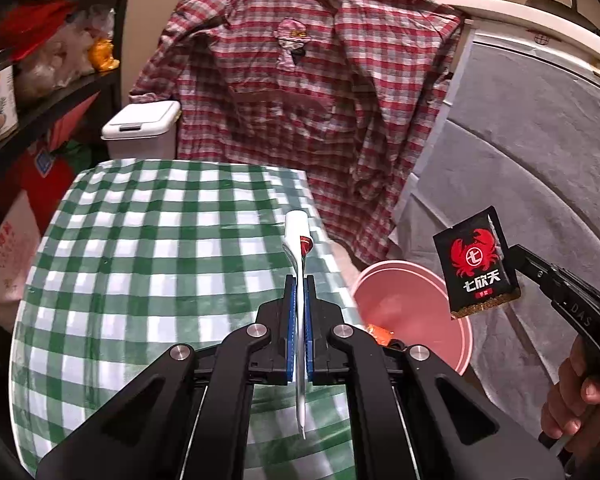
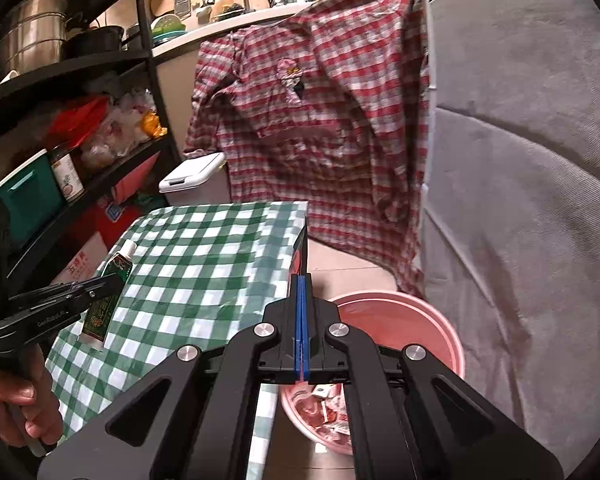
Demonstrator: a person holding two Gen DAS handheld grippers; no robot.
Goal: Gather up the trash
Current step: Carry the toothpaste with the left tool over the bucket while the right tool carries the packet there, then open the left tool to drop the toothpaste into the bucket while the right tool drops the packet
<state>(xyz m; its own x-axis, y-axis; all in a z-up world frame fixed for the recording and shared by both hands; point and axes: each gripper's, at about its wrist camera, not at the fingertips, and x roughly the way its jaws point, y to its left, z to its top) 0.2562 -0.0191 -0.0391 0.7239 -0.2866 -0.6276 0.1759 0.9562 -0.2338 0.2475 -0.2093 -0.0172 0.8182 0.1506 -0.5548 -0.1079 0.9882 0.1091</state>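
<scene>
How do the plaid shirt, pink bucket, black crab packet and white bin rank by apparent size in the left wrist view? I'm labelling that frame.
1. plaid shirt
2. pink bucket
3. white bin and black crab packet: too alike to rank; the packet is nearer.

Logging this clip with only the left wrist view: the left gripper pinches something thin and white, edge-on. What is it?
Observer: From the right wrist view, it is a flattened green tube with a white cap.
Operator: Anything in the pink bucket? I see just an orange scrap.
Observer: Yes, red and white wrappers lie on its bottom.
Operator: Is the right gripper fully clamped on the black sachet?
Observer: Its blue pads meet on the sachet's edge, no gap.
</scene>
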